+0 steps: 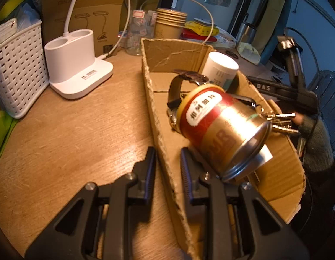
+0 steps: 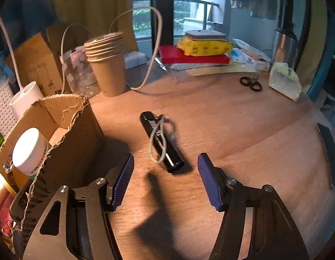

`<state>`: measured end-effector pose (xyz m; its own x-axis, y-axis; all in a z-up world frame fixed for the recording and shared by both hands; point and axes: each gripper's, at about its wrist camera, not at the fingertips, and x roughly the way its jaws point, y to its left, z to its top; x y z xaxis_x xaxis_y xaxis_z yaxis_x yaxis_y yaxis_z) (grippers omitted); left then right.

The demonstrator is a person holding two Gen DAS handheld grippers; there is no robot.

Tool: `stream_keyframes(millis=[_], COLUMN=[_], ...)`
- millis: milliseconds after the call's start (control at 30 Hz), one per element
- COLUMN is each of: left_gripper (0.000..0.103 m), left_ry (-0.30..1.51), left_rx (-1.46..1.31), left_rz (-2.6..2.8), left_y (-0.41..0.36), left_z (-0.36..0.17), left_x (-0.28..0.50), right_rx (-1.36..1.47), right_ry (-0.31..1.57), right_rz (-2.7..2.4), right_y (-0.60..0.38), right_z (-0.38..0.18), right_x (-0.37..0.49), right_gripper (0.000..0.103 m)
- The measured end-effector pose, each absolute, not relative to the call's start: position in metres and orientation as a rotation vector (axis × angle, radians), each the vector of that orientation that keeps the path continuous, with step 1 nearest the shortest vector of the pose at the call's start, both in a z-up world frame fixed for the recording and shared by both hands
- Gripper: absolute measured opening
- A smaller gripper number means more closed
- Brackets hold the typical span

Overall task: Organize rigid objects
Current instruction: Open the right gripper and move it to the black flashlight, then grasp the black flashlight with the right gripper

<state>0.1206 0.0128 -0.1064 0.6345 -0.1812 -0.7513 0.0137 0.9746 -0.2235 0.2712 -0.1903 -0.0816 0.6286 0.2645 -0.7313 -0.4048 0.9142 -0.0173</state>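
On a wooden desk, a cut-down cardboard box fills the centre and right of the left wrist view. The left gripper, at the lower centre of that frame, has its fingers clamped on the box's near wall, one finger on each side of the torn edge.

Inside the box a red and gold tin can lies on its side in mid-frame. A wristwatch with a dark strap sits just behind the can, a white jar stands above it near the far wall, and a bunch of keys rests at the can's right.

In the right wrist view, a black cylindrical flashlight with a braided wrist cord lies on the bare desk at frame centre, well outside the box, which stands at the left edge. The right gripper, at the bottom of the frame, has its blue-padded fingers spread wide, gripping nothing, with the flashlight's near end just above the gap.

Stacked paper cups stand at the upper left, and scissors lie at the upper right.
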Motion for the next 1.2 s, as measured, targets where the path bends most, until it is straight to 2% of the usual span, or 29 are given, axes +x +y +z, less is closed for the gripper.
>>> stream_keyframes(millis=[367,533,633,1200], left_gripper=[0.025,0.025,0.025,0.025], left_ry=[0.878,0.878,0.878,0.878], left_rx=[-0.207,-0.209,-0.207,-0.202], left_rz=[-0.113,-0.113,-0.113,-0.110], left_y=[0.013,0.013,0.013,0.013], left_z=[-0.106,-0.106,-0.106,-0.106], left_x=[0.120,0.120,0.120,0.120], right_rx=[-0.246,-0.266,-0.290,-0.294], right_ry=[0.853,0.878,0.863,0.751], right_rz=[0.370,0.375,0.378,0.375], right_y=[-0.176,-0.174,-0.170,-0.174], right_z=[-0.091,-0.096,-0.095,-0.073], right_x=[0.291,0.294,0.290,0.257], right_gripper=[0.063,0.029,0.023,0.022])
